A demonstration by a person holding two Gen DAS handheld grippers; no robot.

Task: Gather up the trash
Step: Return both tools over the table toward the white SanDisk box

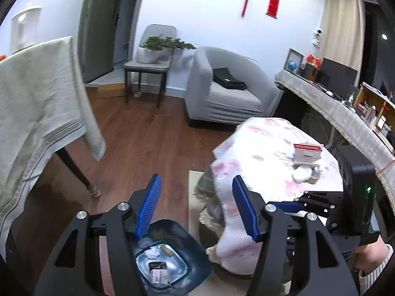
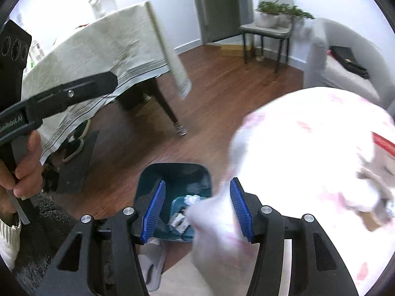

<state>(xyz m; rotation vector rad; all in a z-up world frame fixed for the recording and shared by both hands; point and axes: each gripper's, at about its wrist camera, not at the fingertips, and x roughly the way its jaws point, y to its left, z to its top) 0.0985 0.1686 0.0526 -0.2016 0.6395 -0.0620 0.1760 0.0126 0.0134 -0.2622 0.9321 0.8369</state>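
Observation:
A dark teal trash bin (image 1: 195, 259) stands on the floor beside the small table; it also shows in the right wrist view (image 2: 172, 175). Inside lie a crumpled white tissue (image 1: 151, 253), a tan piece (image 1: 166, 250) and a dark wrapper (image 1: 159, 271). My left gripper (image 1: 196, 207) is open and empty above the bin. My right gripper (image 2: 197, 207) is open and empty over the bin's edge and the hanging cloth. On the small table (image 1: 261, 145) lie a red-and-white box (image 1: 307, 151) and white crumpled trash (image 1: 302, 174).
A large table with a beige cloth (image 1: 37, 103) stands left, its leg (image 1: 79, 172) on the wood floor. A grey armchair (image 1: 222, 93), a chair with a plant (image 1: 153, 56) and a long counter (image 1: 345, 116) stand behind. Slippers (image 2: 153, 264) lie near the bin.

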